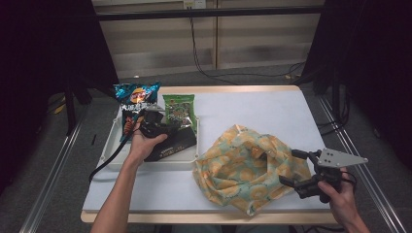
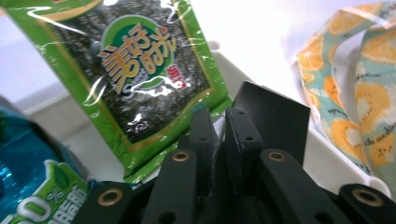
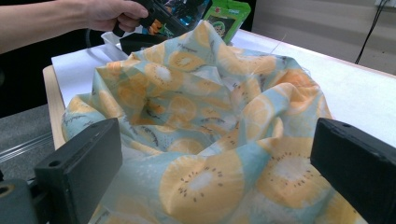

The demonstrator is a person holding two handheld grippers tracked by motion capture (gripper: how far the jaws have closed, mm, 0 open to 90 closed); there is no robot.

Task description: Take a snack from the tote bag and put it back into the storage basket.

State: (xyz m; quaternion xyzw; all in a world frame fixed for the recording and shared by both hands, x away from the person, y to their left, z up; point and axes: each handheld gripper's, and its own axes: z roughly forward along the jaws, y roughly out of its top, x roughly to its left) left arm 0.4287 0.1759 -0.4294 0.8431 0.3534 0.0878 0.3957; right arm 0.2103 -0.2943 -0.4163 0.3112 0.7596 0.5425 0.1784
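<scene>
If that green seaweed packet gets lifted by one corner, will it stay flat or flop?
The green seaweed packet looks thin and flat, so probably light and only slightly bendy. Its glossy, crinkled film suggests it may slip between pads and crackle rather than drape.

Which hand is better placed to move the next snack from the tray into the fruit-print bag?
Left, probably. The left claw is already over the white tray, its jaws nearly closed beside the green snack packet and black packet. The right claw sits open at the fruit-print bag, seemingly tending its edge.
</scene>
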